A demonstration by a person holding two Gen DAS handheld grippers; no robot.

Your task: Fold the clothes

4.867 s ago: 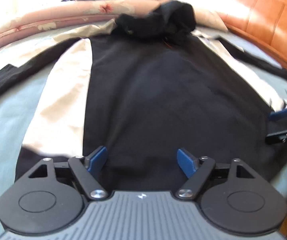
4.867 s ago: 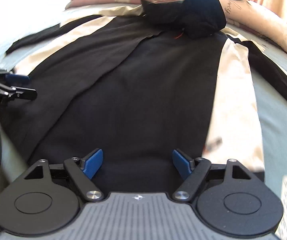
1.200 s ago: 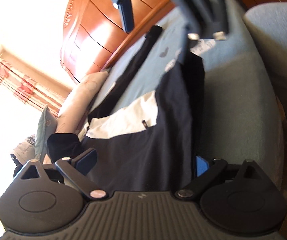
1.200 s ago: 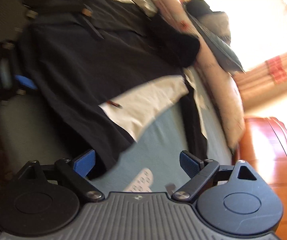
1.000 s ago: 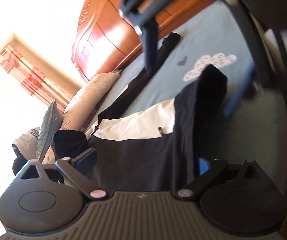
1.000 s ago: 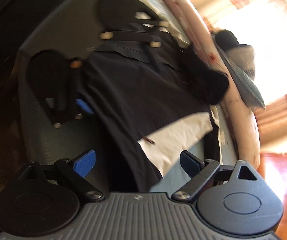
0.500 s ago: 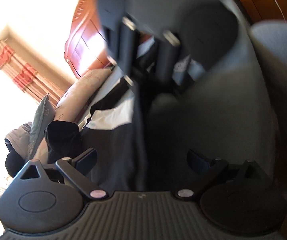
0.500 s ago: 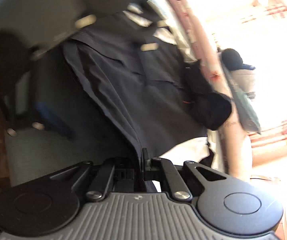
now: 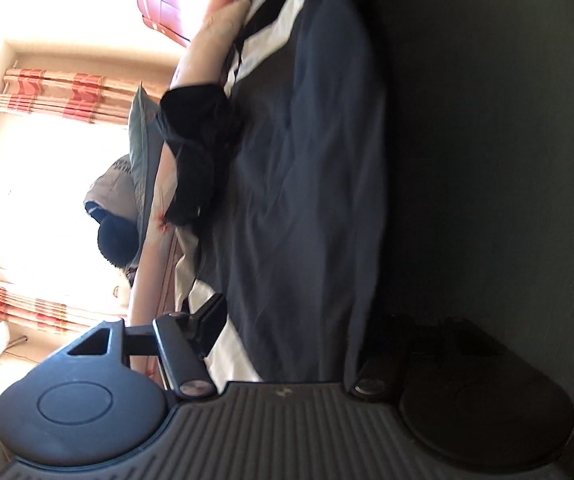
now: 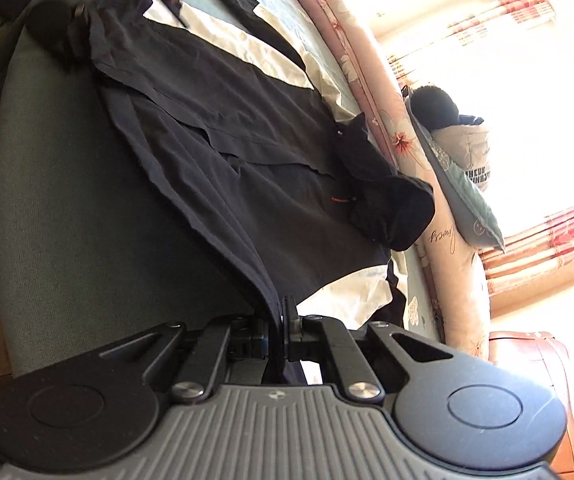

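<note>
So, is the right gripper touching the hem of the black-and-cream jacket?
Touching. The right wrist view shows the right gripper with its jaws shut on the hem of the black-and-cream jacket, dark fabric pinched between them.

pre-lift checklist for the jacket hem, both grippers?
1. Right gripper clamped on the black-and-cream jacket hem: ok.
2. Left gripper clamped on the hem: not ok; jaws have just been closing, fabric between them, pads apart.
3. Left gripper's far finger visible: cannot tell, in shadow.
4. Black hood lying free by the floral quilt: ok.
5. Sleeves tucked in: not ok, a sleeve trails on the grey-blue bedsheet.
</note>
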